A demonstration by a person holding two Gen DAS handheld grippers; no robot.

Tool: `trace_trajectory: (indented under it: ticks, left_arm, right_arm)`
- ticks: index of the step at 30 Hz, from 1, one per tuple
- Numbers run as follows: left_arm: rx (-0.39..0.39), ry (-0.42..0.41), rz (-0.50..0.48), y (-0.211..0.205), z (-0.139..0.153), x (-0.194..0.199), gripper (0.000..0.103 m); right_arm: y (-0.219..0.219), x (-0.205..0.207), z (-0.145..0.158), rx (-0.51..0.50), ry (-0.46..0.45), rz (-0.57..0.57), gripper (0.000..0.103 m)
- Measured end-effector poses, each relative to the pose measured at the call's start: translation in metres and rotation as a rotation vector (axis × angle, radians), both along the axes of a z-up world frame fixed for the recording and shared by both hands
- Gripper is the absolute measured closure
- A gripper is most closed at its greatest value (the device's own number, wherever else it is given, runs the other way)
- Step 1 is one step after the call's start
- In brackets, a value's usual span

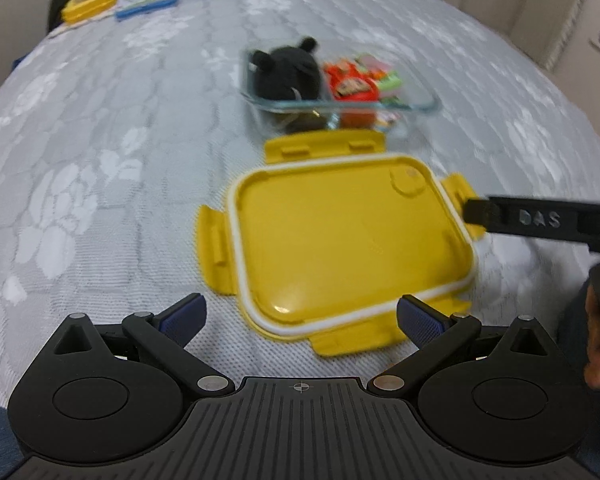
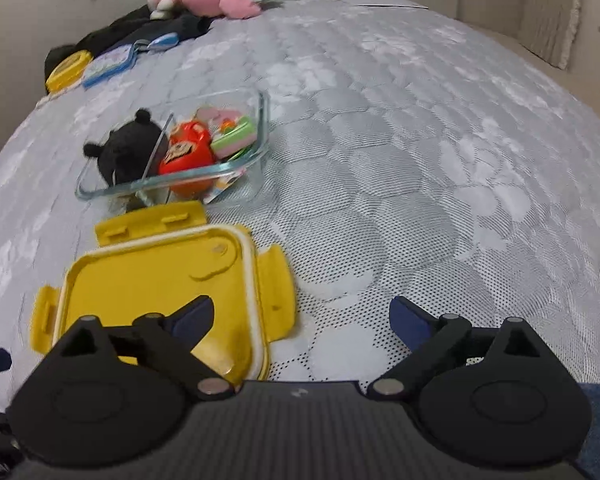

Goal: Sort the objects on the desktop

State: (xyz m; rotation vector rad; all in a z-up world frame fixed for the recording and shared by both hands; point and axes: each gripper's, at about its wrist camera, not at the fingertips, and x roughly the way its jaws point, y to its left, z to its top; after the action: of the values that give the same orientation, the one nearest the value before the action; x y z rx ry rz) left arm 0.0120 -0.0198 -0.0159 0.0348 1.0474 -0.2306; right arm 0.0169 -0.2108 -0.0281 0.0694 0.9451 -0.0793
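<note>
since both views are blurred, hard to judge exact edges. grey quilted bedcover (image 2: pixel 380 160) soft under everything, so could sag under a press. yellow lid (image 1: pixel 340 240) lying flat, seal side up, just in front of glass container (image 1: pixel 380 110); could slide instead of lifting. inside container: black plush (image 1: pixel 288 72), red toy (image 1: pixel 350 86), standing above rim, could jam the lid. left gripper (image 1: pixel 300 318) spread wide, empty, near lid edge. right gripper (image 2: pixel 300 322) also spread, empty, beside lid.
</note>
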Motion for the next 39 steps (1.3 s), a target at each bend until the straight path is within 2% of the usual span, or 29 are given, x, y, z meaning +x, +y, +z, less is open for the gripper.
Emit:
trace_trajectory:
  ticks: [11, 17, 21, 23, 25, 29, 32, 39]
  left_arm:
    - [0.034, 0.017, -0.064, -0.015, -0.007, -0.005, 0.000]
    - [-0.009, 0.027, -0.002, -0.006, -0.005, -0.003, 0.000]
    - [-0.030, 0.039, 0.021, -0.001, -0.006, -0.001, 0.000]
    - [-0.031, 0.035, 0.034, 0.001, -0.005, -0.002, 0.000]
    - [-0.032, 0.030, 0.050, 0.003, -0.004, -0.003, 0.000]
    - [-0.024, 0.008, 0.093, 0.007, 0.001, -0.009, 0.000]
    - [0.000, -0.025, 0.086, 0.004, 0.005, -0.016, 0.000]
    - [0.082, -0.068, -0.044, -0.017, 0.008, -0.032, 0.000]
  right_arm:
    - [0.022, 0.007, -0.013, -0.095, 0.043, 0.101, 0.012]
    - [0.021, 0.002, -0.007, -0.061, 0.019, 0.107, 0.016]
    - [0.019, -0.003, 0.002, 0.015, -0.016, 0.141, 0.023]
    - [0.016, -0.006, 0.003, 0.090, 0.013, 0.146, 0.021]
    - [0.010, -0.010, 0.001, 0.144, 0.069, 0.109, 0.014]
    - [0.004, -0.022, 0.001, 0.210, 0.158, 0.058, 0.014]
    - [0.007, -0.039, 0.012, 0.207, 0.103, 0.074, 0.014]
    - [0.012, -0.062, 0.042, 0.077, -0.108, 0.089, 0.012]
